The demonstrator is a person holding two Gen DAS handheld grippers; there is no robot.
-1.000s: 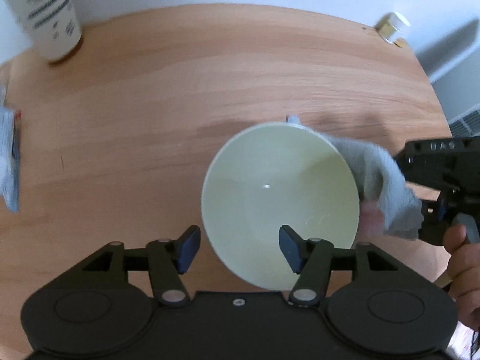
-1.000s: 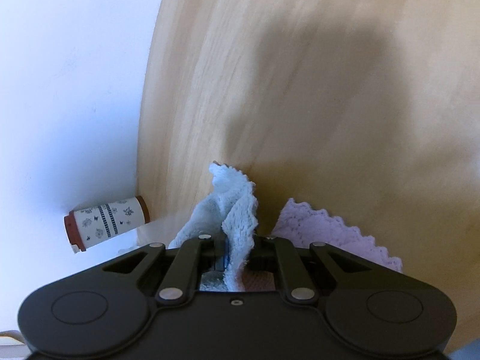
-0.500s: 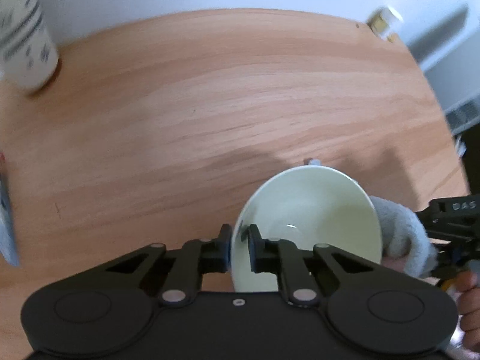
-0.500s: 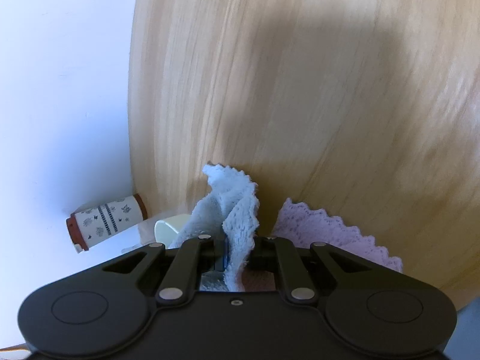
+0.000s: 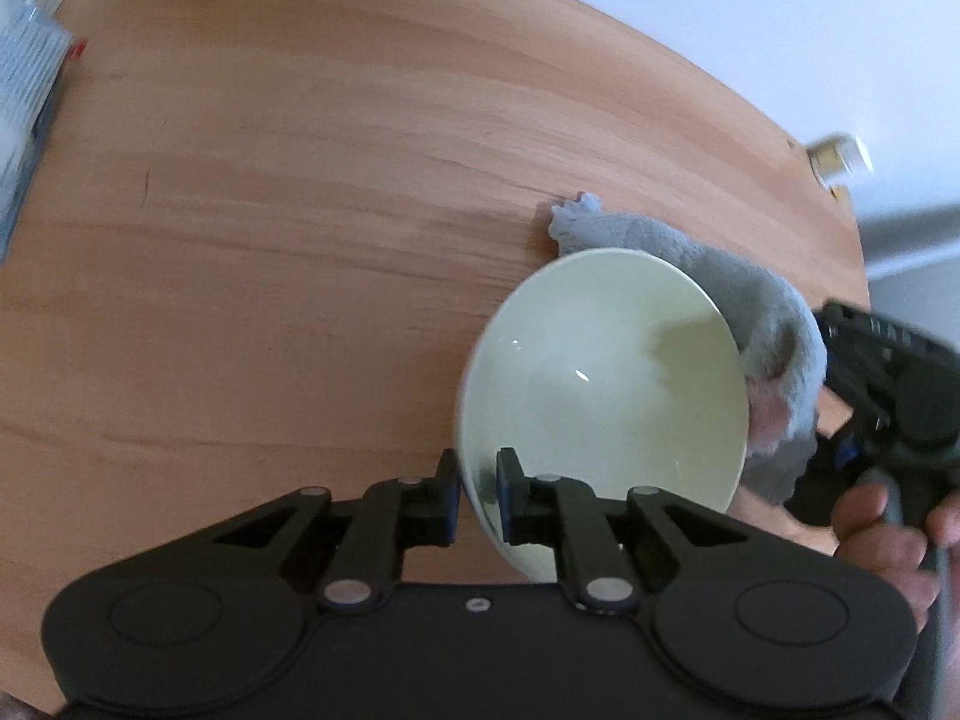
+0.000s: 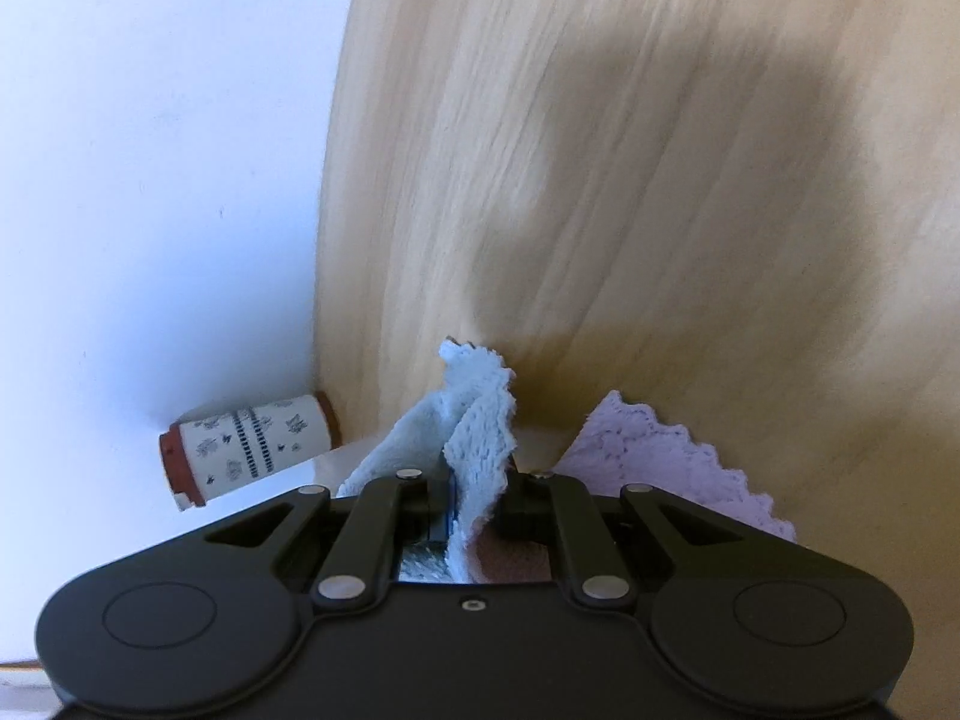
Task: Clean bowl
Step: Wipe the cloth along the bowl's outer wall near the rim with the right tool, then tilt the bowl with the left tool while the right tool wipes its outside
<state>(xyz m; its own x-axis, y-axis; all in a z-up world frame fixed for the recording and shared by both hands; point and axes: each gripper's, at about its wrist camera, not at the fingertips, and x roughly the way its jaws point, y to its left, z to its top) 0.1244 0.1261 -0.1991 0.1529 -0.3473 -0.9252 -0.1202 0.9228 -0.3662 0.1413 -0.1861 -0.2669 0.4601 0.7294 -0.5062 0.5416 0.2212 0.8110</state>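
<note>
A pale green bowl (image 5: 600, 372) stands tilted on the wooden table (image 5: 300, 240), its inside facing the left wrist camera. My left gripper (image 5: 478, 480) has the bowl's near rim between its pads; the jaws are opening very slightly, the pads still pressing on the rim. A grey-blue cloth (image 5: 750, 300) drapes behind the bowl's right rim, and a hand (image 5: 870, 516) holds the right gripper there. In the right wrist view my right gripper (image 6: 477, 504) is shut on the light blue cloth (image 6: 480, 420), with a lilac fold (image 6: 660, 468) to its right. That view hides the bowl.
A patterned canister with a brown lid (image 6: 246, 450) stands at the table's edge by the white wall. A blue-and-white packet (image 5: 30, 78) lies at the left edge, a small jar (image 5: 837, 159) at the far right. The table's round edge (image 5: 840, 228) runs close behind the cloth.
My left gripper went from wide open around the bowl to closed on its near rim, then rolled and sank. The cloth in the right gripper now trails further behind the bowl.
</note>
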